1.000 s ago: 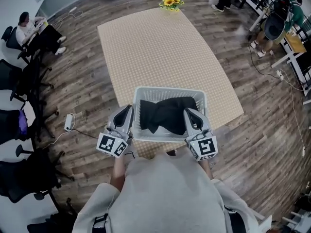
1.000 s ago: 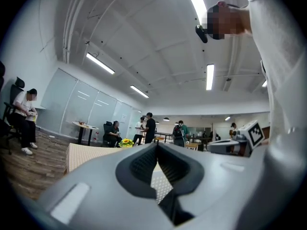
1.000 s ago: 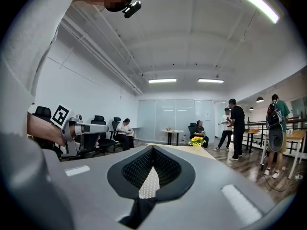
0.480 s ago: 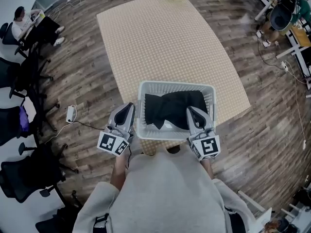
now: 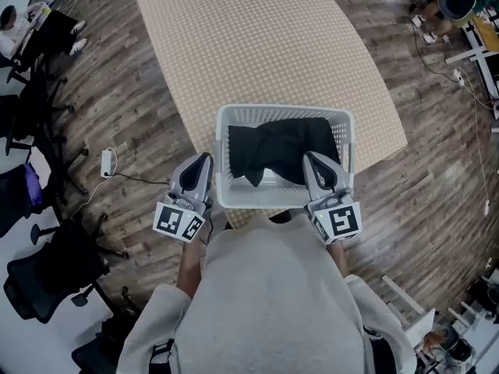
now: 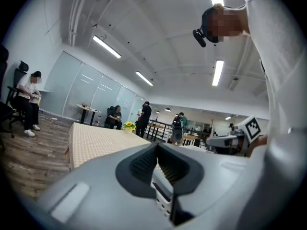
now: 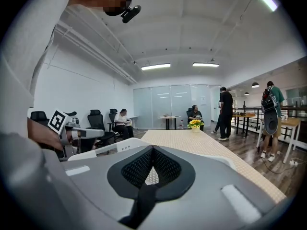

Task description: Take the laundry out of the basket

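Right gripper (image 7: 152,148), fingers (image 7: 135,169) together; white basket (image 7: 115,148) rim left; flowers (image 7: 194,123) beyond.

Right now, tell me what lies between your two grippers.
In the head view, the white basket sits between the left gripper and the right gripper, with the dark laundry inside it.

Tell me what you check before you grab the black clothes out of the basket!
1. The black garment lies uncovered in the white laundry basket: ok.
2. Basket stands on the checked table: ok.
3. Basket fully supported at the table's near edge: cannot tell, the person's body hides it.
4. Jaws of the right gripper apart for a grab: not ok, shut and empty.
5. Jaws of the left gripper apart: not ok, shut and empty.
6. Left gripper over the garment: not ok, it is outside the basket's left wall.
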`<state>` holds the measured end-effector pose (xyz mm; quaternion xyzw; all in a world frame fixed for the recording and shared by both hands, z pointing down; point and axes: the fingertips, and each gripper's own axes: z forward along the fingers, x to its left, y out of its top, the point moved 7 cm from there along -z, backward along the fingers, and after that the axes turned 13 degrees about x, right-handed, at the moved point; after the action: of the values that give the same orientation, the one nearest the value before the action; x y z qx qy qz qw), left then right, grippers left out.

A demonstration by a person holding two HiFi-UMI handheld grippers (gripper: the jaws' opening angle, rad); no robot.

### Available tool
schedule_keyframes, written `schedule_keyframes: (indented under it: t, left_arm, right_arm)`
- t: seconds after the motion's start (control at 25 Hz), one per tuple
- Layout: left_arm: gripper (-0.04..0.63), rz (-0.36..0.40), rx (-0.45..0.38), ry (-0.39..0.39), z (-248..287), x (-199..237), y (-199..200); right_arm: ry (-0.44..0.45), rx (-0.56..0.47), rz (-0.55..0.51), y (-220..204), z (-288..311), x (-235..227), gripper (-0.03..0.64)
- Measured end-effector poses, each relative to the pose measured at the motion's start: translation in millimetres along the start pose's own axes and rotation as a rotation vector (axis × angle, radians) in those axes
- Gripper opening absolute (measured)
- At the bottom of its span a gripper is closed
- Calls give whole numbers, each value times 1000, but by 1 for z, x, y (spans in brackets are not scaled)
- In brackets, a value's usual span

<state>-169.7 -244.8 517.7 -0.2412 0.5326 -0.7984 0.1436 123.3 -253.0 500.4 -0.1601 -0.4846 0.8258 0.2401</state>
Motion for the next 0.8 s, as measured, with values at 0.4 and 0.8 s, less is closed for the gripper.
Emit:
schedule_keyframes:
  t: [0.4,0.8]
  left_arm:
    - [11,-15,-39,-14,-1,-3,6]
    - [11,-10,-71,-31,-3,-10,11]
  right_arm:
    - [-90,278,-1066,-13,29,47,0]
    - [110,413,-1064,-29,53,51,0]
